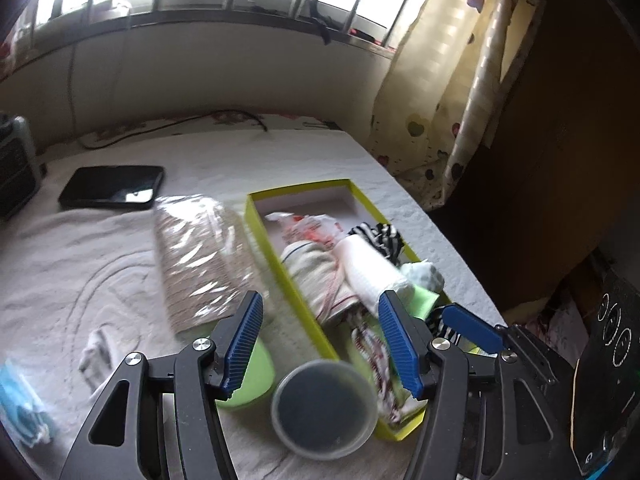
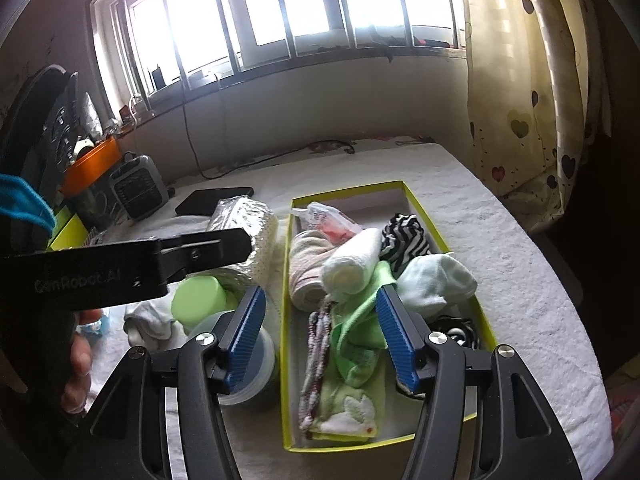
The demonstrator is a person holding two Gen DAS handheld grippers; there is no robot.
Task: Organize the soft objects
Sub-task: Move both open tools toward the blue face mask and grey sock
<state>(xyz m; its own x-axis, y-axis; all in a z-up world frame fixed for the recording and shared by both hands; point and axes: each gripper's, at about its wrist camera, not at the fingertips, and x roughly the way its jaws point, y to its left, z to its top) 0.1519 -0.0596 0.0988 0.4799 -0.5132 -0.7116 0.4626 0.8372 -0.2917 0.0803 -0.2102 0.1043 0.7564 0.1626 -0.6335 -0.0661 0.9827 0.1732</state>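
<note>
**Loose sock left of the box**

Both sets of jaws apart, empty: left gripper (image 1: 320, 344), right gripper (image 2: 320, 336). Crumpled white cloth sock (image 2: 146, 322) near-left, outside long yellow cardboard box (image 2: 444, 240); closer to left gripper. Box axis near-to-far.

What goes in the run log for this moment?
left gripper: open, empty | right gripper: open, empty | yellow box: holds rolled cloths

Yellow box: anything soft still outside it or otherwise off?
Yes. A white sock lies crumpled on the bedcover left of the yellow box, beside the green cup. A plastic-wrapped bundle also sits outside the box. Nothing looks spilled or damaged.
</note>
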